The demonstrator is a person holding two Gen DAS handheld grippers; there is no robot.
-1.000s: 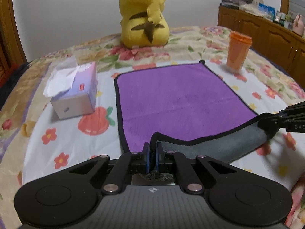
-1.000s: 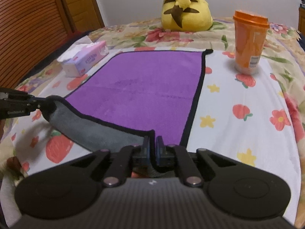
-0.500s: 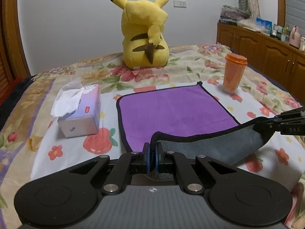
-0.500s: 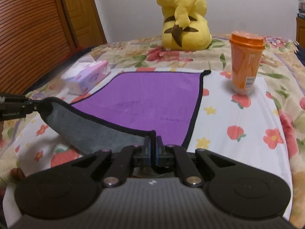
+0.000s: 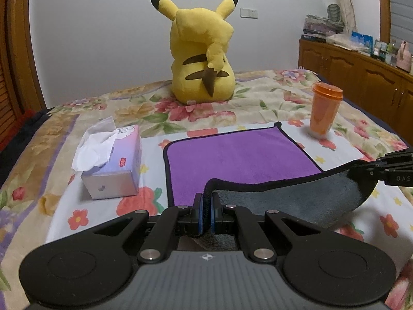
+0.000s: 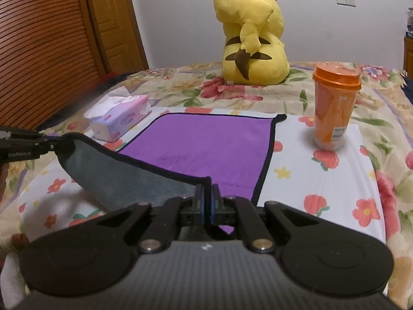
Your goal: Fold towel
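Left gripper and right gripper each clenched on near corner of purple towel; near edge lifted, grey underside showing, far half flat on floral bedspread. Tissue box left, orange cup right, yellow plush far.

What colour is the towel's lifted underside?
Grey, with black trim; the towel shows it best in the right wrist view.

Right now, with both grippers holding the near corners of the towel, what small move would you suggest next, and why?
Probably carry both corners forward toward the far edge: the left gripper and right gripper hold the towel's near edge lifted, grey underside showing, far half flat.
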